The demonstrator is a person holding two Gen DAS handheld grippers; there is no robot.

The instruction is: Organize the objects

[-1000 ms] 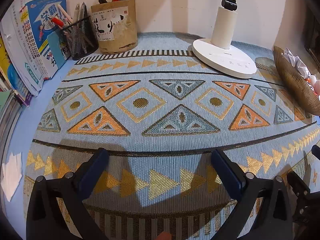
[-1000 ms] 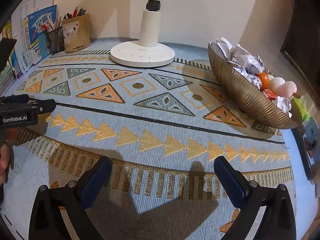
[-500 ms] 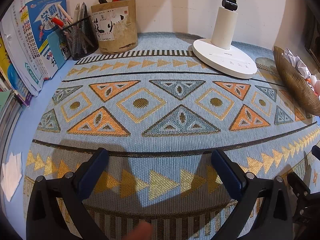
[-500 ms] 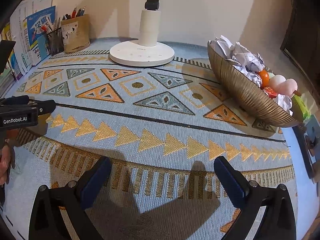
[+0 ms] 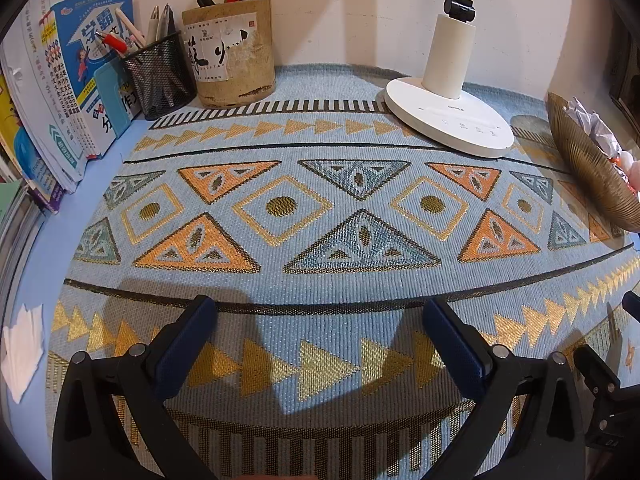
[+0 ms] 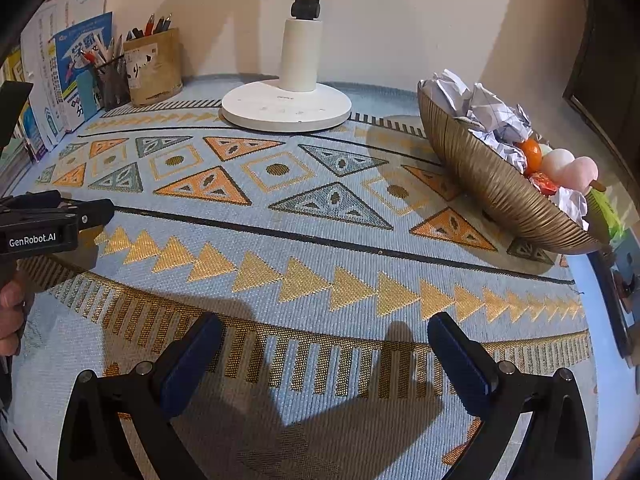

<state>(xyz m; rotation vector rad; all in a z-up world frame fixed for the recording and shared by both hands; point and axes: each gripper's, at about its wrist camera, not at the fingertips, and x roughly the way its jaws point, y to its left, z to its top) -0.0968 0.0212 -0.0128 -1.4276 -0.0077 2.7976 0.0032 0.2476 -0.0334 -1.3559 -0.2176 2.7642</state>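
Note:
My left gripper (image 5: 320, 312) is open and empty, low over the patterned blue mat (image 5: 320, 208). My right gripper (image 6: 324, 328) is open and empty over the mat's front part (image 6: 320, 220). A golden ribbed bowl (image 6: 492, 184) at the right holds crumpled paper (image 6: 492, 112), an orange (image 6: 532, 152) and pale round things (image 6: 572, 168). The bowl's edge also shows in the left wrist view (image 5: 588, 168). A tan pen holder (image 5: 230, 52) and a black mesh pen cup (image 5: 158, 72) with pens stand at the back left. The left gripper's body shows at the left of the right wrist view (image 6: 48, 224).
A white lamp base (image 5: 448, 120) stands at the back, also in the right wrist view (image 6: 286, 108). Books (image 5: 68, 80) lean at the left edge. A white paper scrap (image 5: 22, 348) lies off the mat at the left. A wall runs behind.
The right wrist view has shifted slightly, bringing the bowl a little nearer. A fingertip seen at the bottom of the left view half a second ago is almost out of frame.

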